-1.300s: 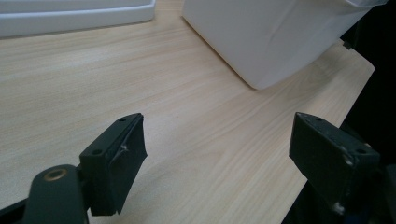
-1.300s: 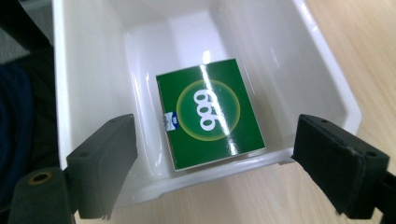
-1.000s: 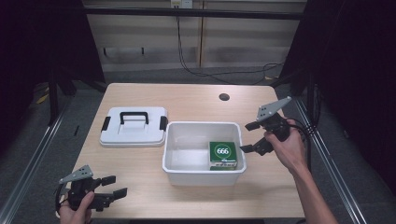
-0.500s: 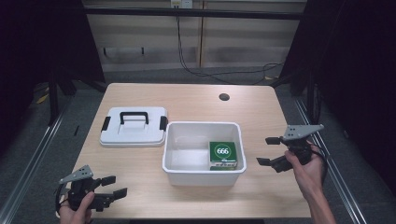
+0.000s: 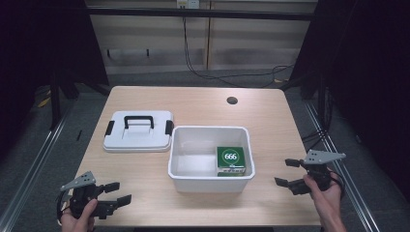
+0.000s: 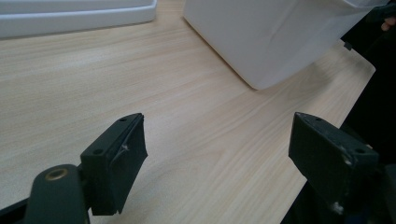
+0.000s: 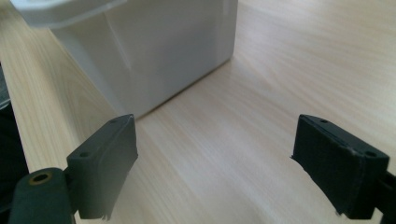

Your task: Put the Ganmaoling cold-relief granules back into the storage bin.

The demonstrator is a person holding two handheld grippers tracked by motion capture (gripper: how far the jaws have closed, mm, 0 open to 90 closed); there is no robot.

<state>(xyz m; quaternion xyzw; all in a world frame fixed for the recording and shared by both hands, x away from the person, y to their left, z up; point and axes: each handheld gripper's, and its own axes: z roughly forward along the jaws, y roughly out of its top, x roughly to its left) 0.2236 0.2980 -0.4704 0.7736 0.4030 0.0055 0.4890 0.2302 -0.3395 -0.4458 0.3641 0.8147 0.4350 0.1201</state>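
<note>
A white plastic bin (image 5: pixel 210 170) stands mid-table with a green box marked 666 (image 5: pixel 231 161) lying inside at its right end. Its white lid with a black handle (image 5: pixel 139 131) lies flat to the bin's left. My left gripper (image 5: pixel 117 193) is open and empty, low at the table's front left corner; its jaws frame bare wood, with the bin's wall (image 6: pixel 271 37) ahead. My right gripper (image 5: pixel 286 172) is open and empty near the front right, a short way right of the bin, whose corner (image 7: pixel 159 51) shows in the right gripper view.
The wooden table (image 5: pixel 203 106) has a round cable hole (image 5: pixel 232 100) at the back right. Dark floor and metal rails flank the table on both sides. A wall with hanging cables lies behind.
My right gripper has drawn back from beside the bin's right rim, down and toward the front right corner, still open. The left gripper has stayed put.
</note>
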